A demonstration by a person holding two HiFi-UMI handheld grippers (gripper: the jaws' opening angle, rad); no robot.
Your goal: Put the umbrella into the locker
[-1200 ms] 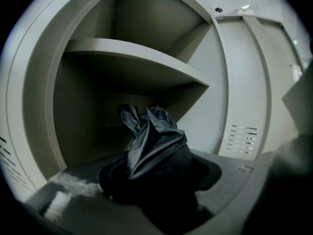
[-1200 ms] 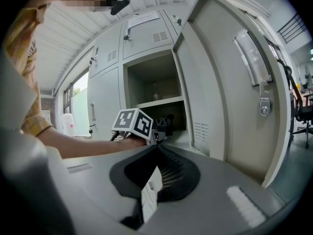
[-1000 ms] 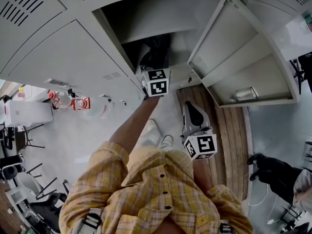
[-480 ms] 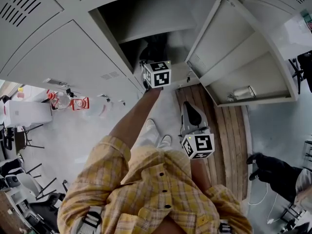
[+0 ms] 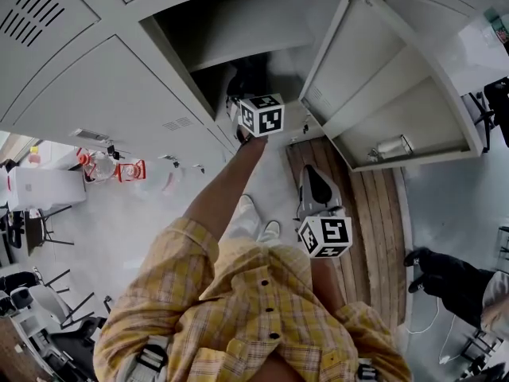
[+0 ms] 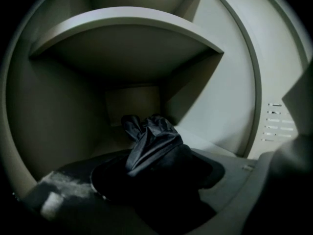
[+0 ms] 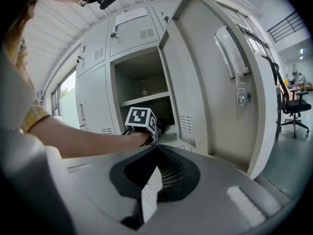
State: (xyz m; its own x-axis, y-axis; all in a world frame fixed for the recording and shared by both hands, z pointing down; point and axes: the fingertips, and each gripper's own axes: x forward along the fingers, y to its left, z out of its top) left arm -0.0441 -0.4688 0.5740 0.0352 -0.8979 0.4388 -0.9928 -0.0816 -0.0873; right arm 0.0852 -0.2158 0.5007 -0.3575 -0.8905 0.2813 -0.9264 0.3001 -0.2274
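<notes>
Opening just now, the left gripper [image 6: 156,185] has its jaws spread around the umbrella [image 6: 151,146], which lies on the locker [image 6: 230,97] floor, so release looks done. The right gripper [image 7: 146,190] hangs pressed together, empty.

Black umbrella [image 6: 151,141] — grey locker [image 5: 374,62] — yellow plaid shirt [image 5: 238,317].

I'm wearing a yellow plaid shirt [image 5: 262,309] with dark buttons; my left gripper [image 6: 164,192] and right gripper [image 7: 156,180] are carrying black-and-white marker cubes [image 5: 262,115].

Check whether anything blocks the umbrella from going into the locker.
Nothing visible does: the door stands open, and the umbrella already lies inside, under the shelf.
</notes>
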